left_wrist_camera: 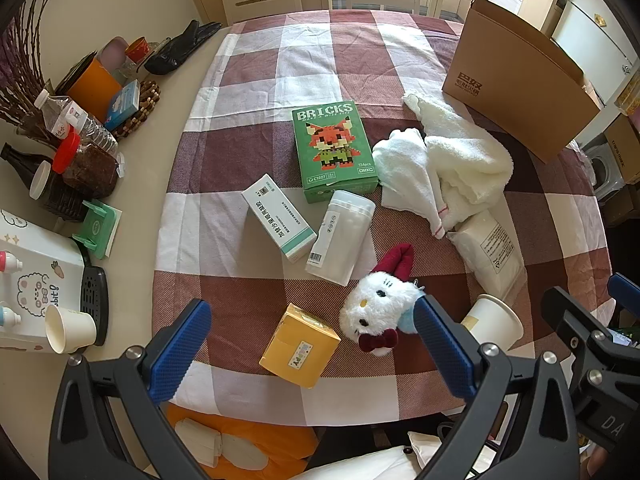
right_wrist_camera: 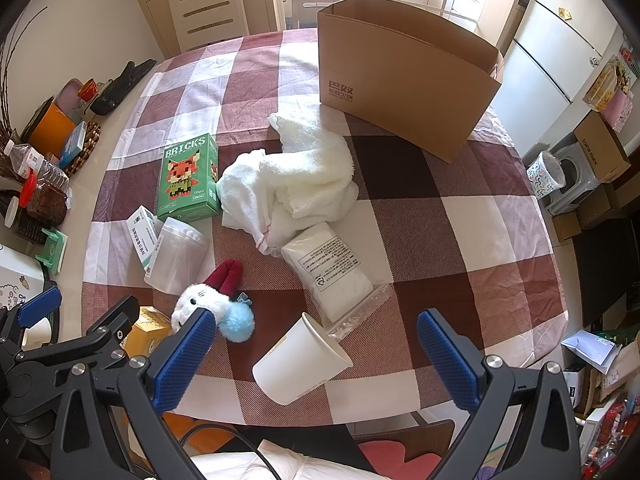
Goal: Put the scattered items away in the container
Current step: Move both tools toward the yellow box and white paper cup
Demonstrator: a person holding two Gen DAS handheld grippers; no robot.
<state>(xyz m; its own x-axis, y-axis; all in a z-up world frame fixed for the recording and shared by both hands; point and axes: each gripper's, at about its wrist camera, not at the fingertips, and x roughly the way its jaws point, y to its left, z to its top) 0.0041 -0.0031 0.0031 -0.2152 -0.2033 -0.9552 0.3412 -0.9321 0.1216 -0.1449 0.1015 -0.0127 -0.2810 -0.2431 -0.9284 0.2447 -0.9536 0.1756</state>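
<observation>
An open cardboard box [right_wrist_camera: 404,80] [left_wrist_camera: 516,80] stands at the far right of the checked cloth. Scattered in front of it lie a white towel [right_wrist_camera: 292,176] [left_wrist_camera: 448,160], a green bricks box [right_wrist_camera: 188,176] [left_wrist_camera: 334,148], a white carton [left_wrist_camera: 278,216], a clear jar [left_wrist_camera: 342,236] [right_wrist_camera: 176,256], a sealed white bag [right_wrist_camera: 332,268] [left_wrist_camera: 488,252], a cat plush [left_wrist_camera: 380,308] [right_wrist_camera: 208,300], a yellow box [left_wrist_camera: 300,346] and a tipped paper cup [right_wrist_camera: 300,364] [left_wrist_camera: 494,320]. My left gripper [left_wrist_camera: 312,354] is open above the yellow box. My right gripper [right_wrist_camera: 316,360] is open above the cup.
Bottles [left_wrist_camera: 76,120], jars, an orange tin [left_wrist_camera: 94,86], a green holder [left_wrist_camera: 100,228], a second paper cup [left_wrist_camera: 68,328] and a black bag [left_wrist_camera: 180,46] crowd the bare table at the left. Chairs [right_wrist_camera: 208,4] stand behind the table. Boxes [right_wrist_camera: 600,148] and bags sit on the floor at right.
</observation>
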